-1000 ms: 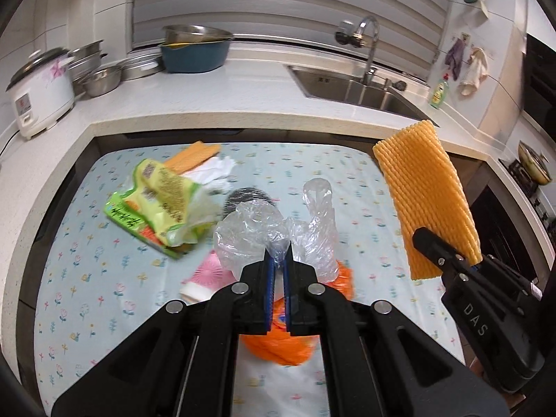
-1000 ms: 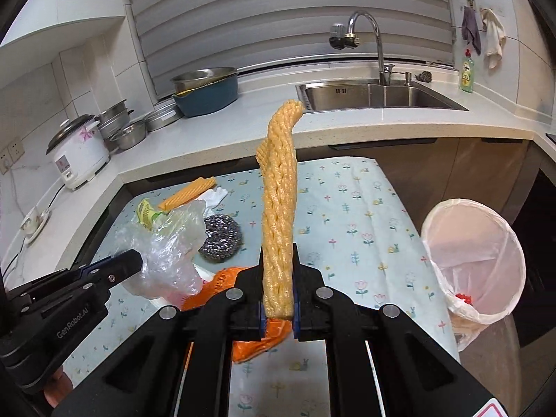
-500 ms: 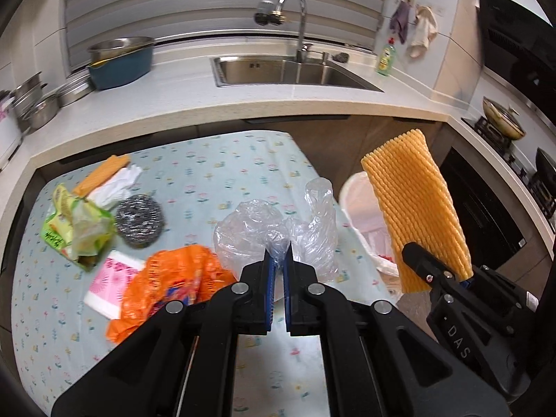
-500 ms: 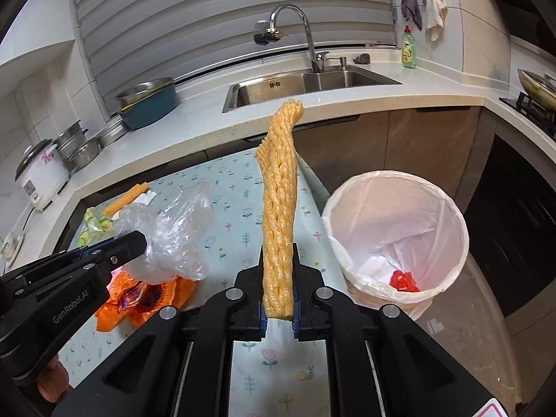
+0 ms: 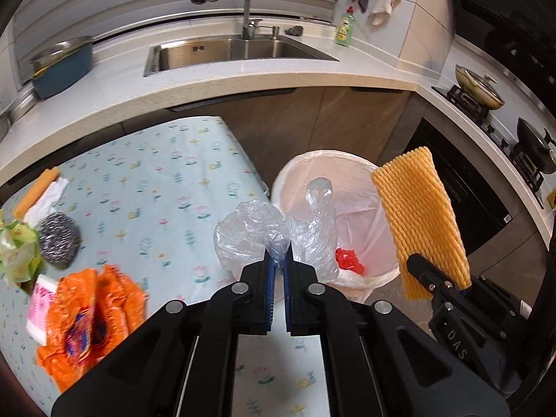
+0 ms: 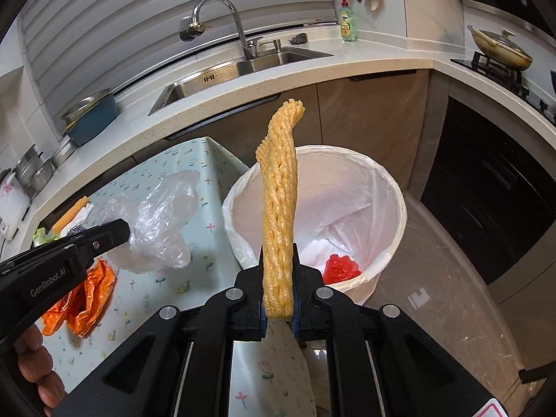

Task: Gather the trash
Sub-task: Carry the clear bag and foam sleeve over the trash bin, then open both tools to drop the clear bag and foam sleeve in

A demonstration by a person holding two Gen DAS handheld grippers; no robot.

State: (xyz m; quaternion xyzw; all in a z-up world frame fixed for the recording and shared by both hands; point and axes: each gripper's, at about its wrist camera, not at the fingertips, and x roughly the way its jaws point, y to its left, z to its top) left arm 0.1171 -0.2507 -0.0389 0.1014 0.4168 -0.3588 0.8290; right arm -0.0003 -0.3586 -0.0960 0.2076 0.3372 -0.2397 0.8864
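Note:
My left gripper [image 5: 278,260] is shut on a crumpled clear plastic bag [image 5: 250,232], held over the table's right edge beside the bin; the bag also shows in the right wrist view [image 6: 160,219]. My right gripper [image 6: 277,267] is shut on an orange foam net sleeve [image 6: 279,208] that stands upright in front of the white-lined trash bin [image 6: 389,187]. The sleeve [image 5: 420,219] and bin [image 5: 299,166] show in the left wrist view too. A red scrap [image 6: 340,266] lies in the bin.
On the floral tablecloth [image 5: 156,173] lie an orange bag [image 5: 90,316], a pink-white packet [image 5: 40,299], a steel scourer [image 5: 59,236], a green wrapper [image 5: 19,253] and another orange sleeve [image 5: 34,191]. Counter, sink [image 5: 236,50] and stove [image 5: 486,97] lie beyond.
Both grippers have swung right from over the table toward the bin, still carrying the plastic bag and the foam sleeve. The bin now sits right in front of them.

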